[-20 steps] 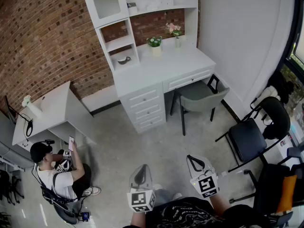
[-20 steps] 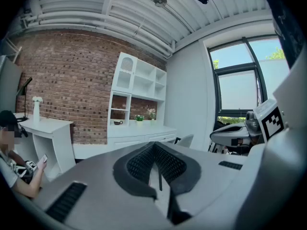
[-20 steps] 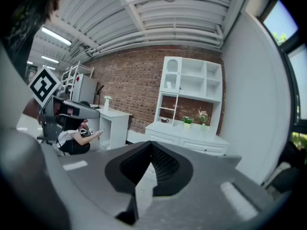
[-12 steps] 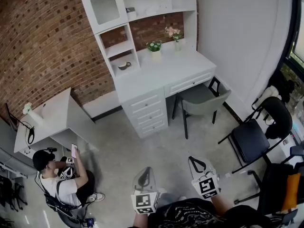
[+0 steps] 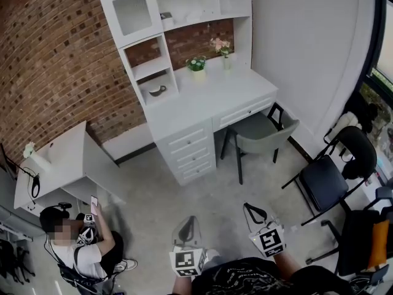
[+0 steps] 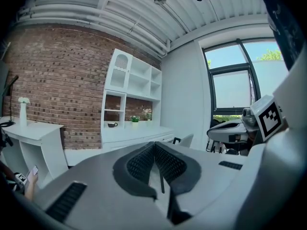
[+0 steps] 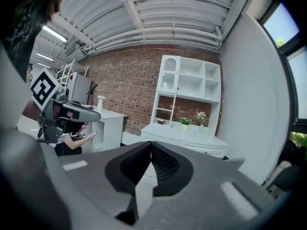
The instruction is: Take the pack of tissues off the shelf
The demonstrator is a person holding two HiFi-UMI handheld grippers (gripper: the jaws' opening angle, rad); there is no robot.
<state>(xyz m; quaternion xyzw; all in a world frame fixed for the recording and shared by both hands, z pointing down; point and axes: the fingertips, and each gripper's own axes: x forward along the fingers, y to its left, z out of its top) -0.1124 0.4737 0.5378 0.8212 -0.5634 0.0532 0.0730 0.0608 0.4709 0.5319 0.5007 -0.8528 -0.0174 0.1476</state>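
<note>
Left claw (image 5: 186, 227) and right claw (image 5: 254, 214) sit at bottom centre of the head view, each with jaws closed tip to tip and nothing held. Pack of tissues (image 5: 166, 16), tiny and hard to make out, sits in an upper compartment of the white shelf (image 5: 142, 67) at top centre, above the table (image 5: 212, 97) and well apart from both claws. Person (image 5: 77, 254) is seated at lower left.

We see the pack of tissues (image 5: 164, 16) as a small pale grey shape lying on the white shelf (image 5: 202, 19), at the left end of its open middle compartment; its details are too small to make out.
</note>
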